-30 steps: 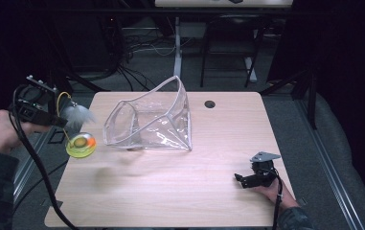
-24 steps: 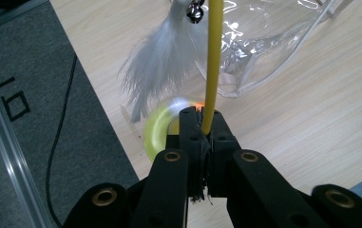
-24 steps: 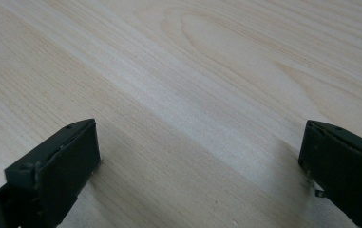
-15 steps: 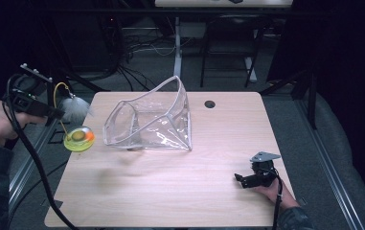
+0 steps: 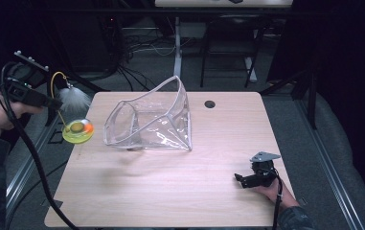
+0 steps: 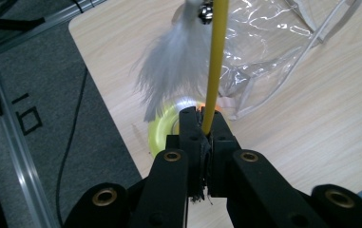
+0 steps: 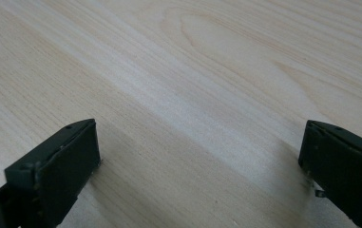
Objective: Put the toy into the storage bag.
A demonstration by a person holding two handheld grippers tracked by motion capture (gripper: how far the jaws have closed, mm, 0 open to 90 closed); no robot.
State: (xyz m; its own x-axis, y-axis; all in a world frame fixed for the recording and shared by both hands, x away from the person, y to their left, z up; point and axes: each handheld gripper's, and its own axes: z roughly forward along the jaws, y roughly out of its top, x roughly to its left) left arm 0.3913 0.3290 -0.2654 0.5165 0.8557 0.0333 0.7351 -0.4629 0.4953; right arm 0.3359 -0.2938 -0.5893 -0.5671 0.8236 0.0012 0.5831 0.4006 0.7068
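At the left edge of the tabletop, the left gripper is clamped on the thin yellow wire of a cat toy, its jaws pinched together around it, as the left gripper view shows plainly. The wire arcs up from the jaws and curls back down; a white feather hangs near its top, and its lower end meets the round yellow base, which sits at or just over the table's left edge. Whether the base rests on the wood or hangs clear of it I cannot tell. Just to the right of the base lies a clear plastic bag, tipped on its side with its wide mouth turned toward the toy. That is the relation the coming move likely turns on: the bag's opening lies to the right of the held toy, near at hand, and the toy's long axis runs roughly upright, so it would probably need tilting to pass in. The right gripper rests on the wood near the front right corner, jaws apart and holding nothing, well apart from the bag. The left hand is much the nearer.
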